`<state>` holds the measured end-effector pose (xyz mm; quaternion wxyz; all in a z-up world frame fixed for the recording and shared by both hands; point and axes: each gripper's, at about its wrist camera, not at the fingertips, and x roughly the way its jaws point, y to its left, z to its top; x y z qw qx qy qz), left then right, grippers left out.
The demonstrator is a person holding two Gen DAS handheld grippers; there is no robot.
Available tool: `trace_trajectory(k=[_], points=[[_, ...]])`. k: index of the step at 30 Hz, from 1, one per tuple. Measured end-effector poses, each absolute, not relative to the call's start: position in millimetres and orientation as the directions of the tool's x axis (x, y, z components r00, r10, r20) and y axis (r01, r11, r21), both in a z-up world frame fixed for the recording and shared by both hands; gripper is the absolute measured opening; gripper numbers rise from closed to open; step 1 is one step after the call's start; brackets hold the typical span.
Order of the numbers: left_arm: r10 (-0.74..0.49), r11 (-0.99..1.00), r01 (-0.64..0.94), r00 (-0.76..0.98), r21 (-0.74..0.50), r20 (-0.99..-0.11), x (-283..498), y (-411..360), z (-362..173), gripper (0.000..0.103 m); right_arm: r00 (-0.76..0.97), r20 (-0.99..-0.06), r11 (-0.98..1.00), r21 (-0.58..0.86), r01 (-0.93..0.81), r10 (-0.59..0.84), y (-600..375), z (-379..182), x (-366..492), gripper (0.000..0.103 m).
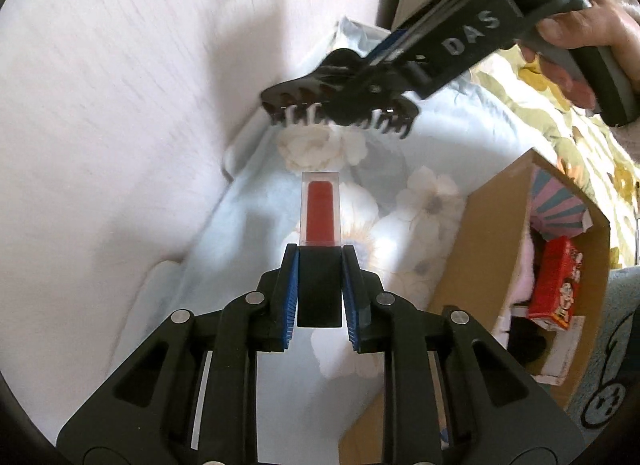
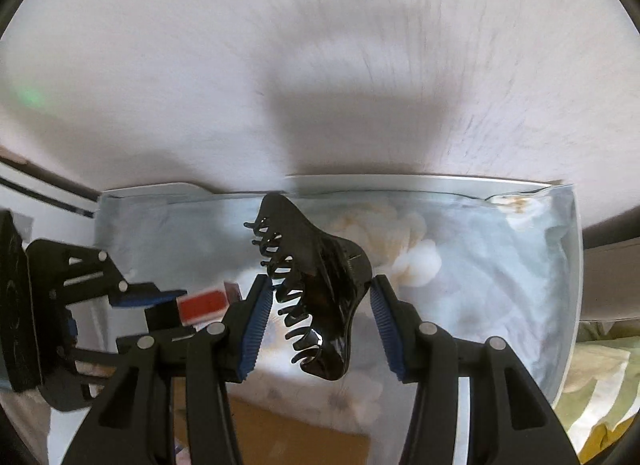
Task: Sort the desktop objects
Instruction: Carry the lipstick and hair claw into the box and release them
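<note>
We saw the cardboard box (image 1: 496,233) standing open on the floral cloth (image 1: 248,225). Our right gripper (image 2: 320,301) clasped the black hair claw (image 2: 316,285); our left gripper (image 1: 320,289) pinched the lipstick (image 1: 320,221), both aloft. We judged lowering each well inside the box's walls before releasing wisest.

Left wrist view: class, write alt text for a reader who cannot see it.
The left gripper clamps the black base of a red lipstick in a clear cap, above floral bedding. Beyond it, the right gripper holds a black hair claw; a cardboard box sits right.
</note>
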<state>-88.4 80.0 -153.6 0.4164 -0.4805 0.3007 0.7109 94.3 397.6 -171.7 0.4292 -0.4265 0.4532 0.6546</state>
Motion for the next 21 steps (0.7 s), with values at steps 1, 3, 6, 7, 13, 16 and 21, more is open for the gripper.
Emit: trace_trajectory(k=[1, 3, 6, 7, 13, 16, 21], points=[[0.299, -0.476, -0.879, -0.205, 0.041, -0.932, -81, 79, -143, 0.018, -0.271, -0.945, -0.23, 0.227, -0.946, 0.182, 393, -162, 96, 0.047], [0.305, -0.487, -0.872, -0.229, 0.055, -0.924, -80, 75, -122, 0.018, -0.275, -0.941, -0.257, 0.221, -0.941, 0.199, 380, -141, 94, 0.047], [0.313, -0.511, -0.857, -0.263, 0.071, -0.913, -90, 66, -87, 0.018, -0.29, -0.932, -0.293, 0.221, -0.93, 0.216, 365, -110, 97, 0.047], [0.314, -0.517, -0.853, -0.272, 0.076, -0.91, -87, 65, -82, 0.018, -0.303, -0.927, -0.31, 0.228, -0.923, 0.222, 356, -98, 95, 0.047], [0.363, -0.565, -0.824, -0.285, 0.033, -0.887, -45, 62, -53, 0.018, -0.337, -0.912, -0.369, 0.237, -0.899, 0.234, 301, -63, 81, 0.047], [0.37, -0.607, -0.795, -0.284, 0.001, -0.884, -16, 63, -55, 0.018, -0.367, -0.904, -0.392, 0.262, -0.882, 0.221, 274, -60, 72, 0.047], [0.347, -0.687, -0.725, -0.282, -0.038, -0.894, 21, 55, -75, 0.018, -0.37, -0.908, -0.418, 0.263, -0.87, 0.199, 241, -74, 66, 0.047]])
